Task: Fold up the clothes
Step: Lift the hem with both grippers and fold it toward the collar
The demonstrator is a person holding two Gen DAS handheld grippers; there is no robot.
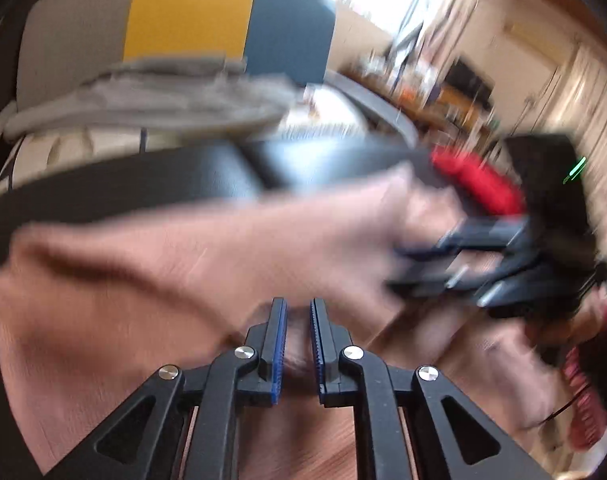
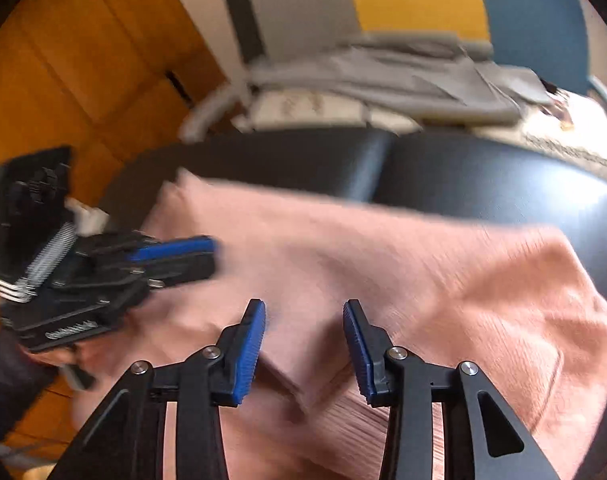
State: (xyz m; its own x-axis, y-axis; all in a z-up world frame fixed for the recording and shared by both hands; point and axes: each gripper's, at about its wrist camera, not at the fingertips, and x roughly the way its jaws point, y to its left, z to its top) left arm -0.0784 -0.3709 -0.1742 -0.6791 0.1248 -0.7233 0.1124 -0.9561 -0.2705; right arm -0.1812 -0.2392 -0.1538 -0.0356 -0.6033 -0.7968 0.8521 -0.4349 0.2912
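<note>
A pink knit garment (image 2: 403, 264) lies spread over a black padded seat (image 2: 483, 184); it also fills the left wrist view (image 1: 151, 272). My left gripper (image 1: 299, 312) has its jaws nearly closed with pink fabric between the blue pads. In the right wrist view it shows at the left (image 2: 207, 256), at the garment's left edge. My right gripper (image 2: 303, 312) is open, its blue pads apart above a fold of the pink cloth. It appears blurred at the right of the left wrist view (image 1: 407, 264), over the garment.
A pile of grey clothes (image 2: 383, 76) lies on a chair behind the black seat, with grey, yellow and blue panels (image 1: 191, 8) behind it. An orange wooden cabinet (image 2: 63, 72) stands to the left. A red item (image 1: 475, 180) sits beyond the seat.
</note>
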